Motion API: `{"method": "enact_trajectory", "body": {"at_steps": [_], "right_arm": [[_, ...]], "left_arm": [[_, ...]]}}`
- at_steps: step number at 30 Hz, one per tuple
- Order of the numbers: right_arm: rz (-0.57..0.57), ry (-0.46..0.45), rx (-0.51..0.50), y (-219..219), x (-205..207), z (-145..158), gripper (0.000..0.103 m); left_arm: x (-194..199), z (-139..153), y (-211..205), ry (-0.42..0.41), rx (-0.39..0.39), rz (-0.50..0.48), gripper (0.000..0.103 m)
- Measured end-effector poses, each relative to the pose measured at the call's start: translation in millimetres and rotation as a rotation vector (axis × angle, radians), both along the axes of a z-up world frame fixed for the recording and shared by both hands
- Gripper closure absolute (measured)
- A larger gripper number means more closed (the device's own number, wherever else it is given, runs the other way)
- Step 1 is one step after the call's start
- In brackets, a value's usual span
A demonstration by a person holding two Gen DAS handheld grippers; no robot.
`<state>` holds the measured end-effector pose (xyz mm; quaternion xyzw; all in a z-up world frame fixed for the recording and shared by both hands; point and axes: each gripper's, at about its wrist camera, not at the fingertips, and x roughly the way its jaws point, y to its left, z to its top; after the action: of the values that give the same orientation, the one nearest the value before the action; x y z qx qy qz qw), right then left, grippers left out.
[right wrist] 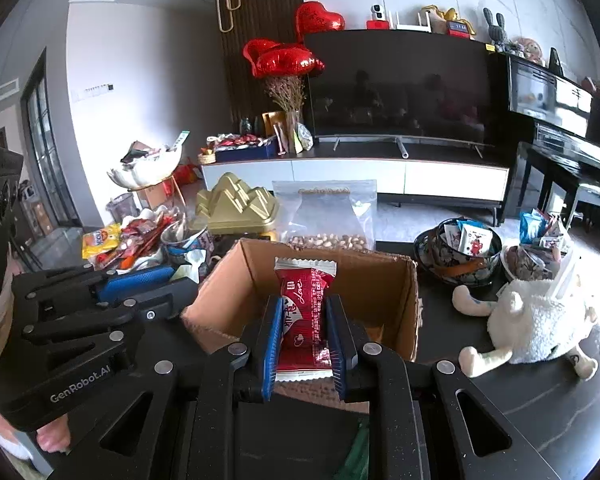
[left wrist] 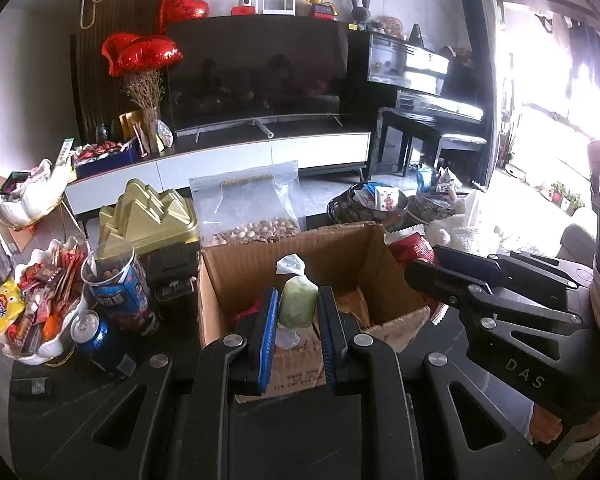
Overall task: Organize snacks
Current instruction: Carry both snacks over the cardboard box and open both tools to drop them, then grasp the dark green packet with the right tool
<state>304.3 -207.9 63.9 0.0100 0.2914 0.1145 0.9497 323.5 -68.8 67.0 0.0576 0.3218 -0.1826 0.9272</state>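
Holding our left gripper (left wrist: 298, 312) pinched on the pale-green wrapped snack (left wrist: 298, 304) and right gripper (right wrist: 303, 320) on the red foil packet (right wrist: 303, 312), we'd release low inside the open brown cardboard box (left wrist: 256, 264).

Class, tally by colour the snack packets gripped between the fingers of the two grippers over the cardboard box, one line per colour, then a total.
Green packet, in the left gripper: 1
Red packet, in the right gripper: 1
Total: 2, both over the cardboard box.
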Motion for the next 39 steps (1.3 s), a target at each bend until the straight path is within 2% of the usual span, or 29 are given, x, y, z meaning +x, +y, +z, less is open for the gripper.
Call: {"method": "enact_trajectory", "body": {"at_steps": [9, 11, 12, 14, 15, 23, 29, 35, 39], "right_arm": [[-0.018, 0.022, -0.020, -5, 33, -11, 0.080], [-0.026, 0.032, -0.016, -7, 41, -14, 0.079], [-0.028, 0.041, -0.014, -9, 45, -16, 0.076], [-0.048, 0.052, -0.020, -11, 49, -18, 0.065], [-0.058, 0.050, -0.025, -13, 49, -19, 0.064], [-0.088, 0.039, -0.015, -20, 28, -22, 0.059], [-0.086, 0.029, 0.004, -23, 4, -20, 0.057], [-0.103, 0.008, 0.006, -28, -23, -22, 0.050], [-0.117, 0.010, -0.012, -30, -36, -27, 0.049]], "left_arm": [[43, -14, -8, 0.054, -0.008, 0.006, 0.082], [52, -18, -11, 0.065, -0.004, 0.014, 0.074], [54, -19, -10, 0.064, 0.002, 0.029, 0.060], [54, -21, -9, 0.051, 0.010, 0.053, 0.057], [53, -21, -9, 0.048, 0.020, 0.059, 0.056], [28, -16, -4, 0.035, -0.008, 0.083, 0.049], [2, -12, -6, 0.012, 0.007, 0.103, 0.047], [-21, -16, -11, -0.010, 0.027, 0.108, 0.045], [-33, -23, -10, -0.002, 0.009, 0.120, 0.042]]}}
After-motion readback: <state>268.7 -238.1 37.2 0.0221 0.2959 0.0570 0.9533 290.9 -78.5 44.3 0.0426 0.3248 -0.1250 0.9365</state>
